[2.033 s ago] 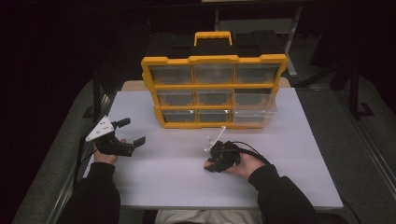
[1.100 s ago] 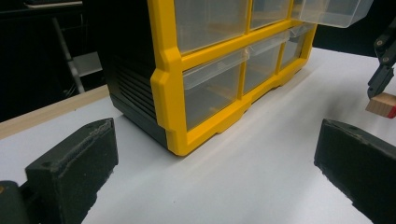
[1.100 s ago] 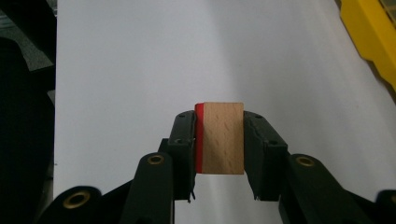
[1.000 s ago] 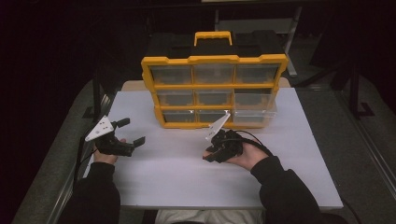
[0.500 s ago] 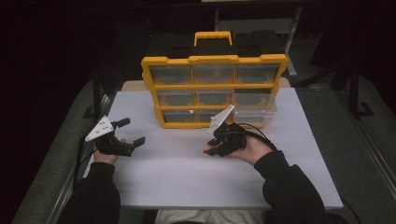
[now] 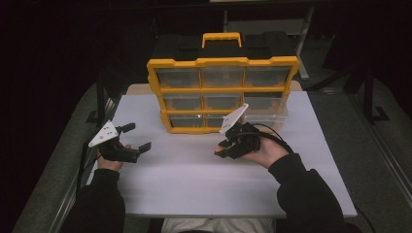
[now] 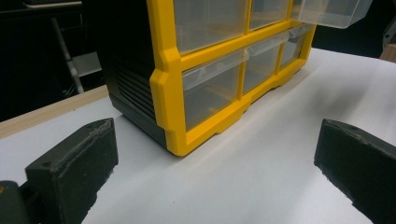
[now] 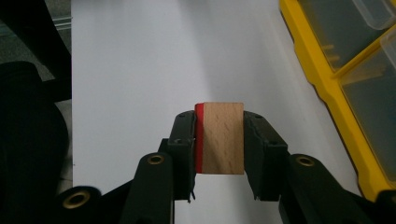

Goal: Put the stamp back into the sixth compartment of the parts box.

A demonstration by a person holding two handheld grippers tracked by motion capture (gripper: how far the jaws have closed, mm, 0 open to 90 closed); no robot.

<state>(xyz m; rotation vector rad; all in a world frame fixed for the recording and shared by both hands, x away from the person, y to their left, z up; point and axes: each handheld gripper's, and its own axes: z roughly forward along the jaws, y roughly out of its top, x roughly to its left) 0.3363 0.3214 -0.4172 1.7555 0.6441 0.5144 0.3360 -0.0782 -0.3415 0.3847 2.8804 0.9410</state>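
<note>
High view: yellow-framed drawer organizer point(image 6: 222, 90) with black body and clear drawers stands at the far middle of the white table point(image 6: 194, 184); one clear drawer point(image 6: 265, 116) at its lower right is pulled out. Left gripper point(image 6: 132, 137) sits at the table's left edge, jaws spread wide, nothing between them, well apart from the organizer. Right gripper point(image 6: 222, 148) hovers just in front of the organizer's lower right, in the right hand point(image 6: 265, 150); what it holds is too small to tell here. Room around the table is dark; grey floor at both sides. Left gripper view: both black pads far apart at the frame's edges, empty, aimed at the organizer's point(image 7: 210, 70) near corner; bare white table point(image 7: 224, 186) between them, the pulled-out drawer point(image 7: 334, 11) at top right. Right gripper view: the jaws are clamped on a wooden block point(image 8: 223, 137) with a red face, block squarely between the pads above the white table point(image 8: 140, 60); organizer's yellow frame point(image 8: 327, 93) runs along the right.
</note>
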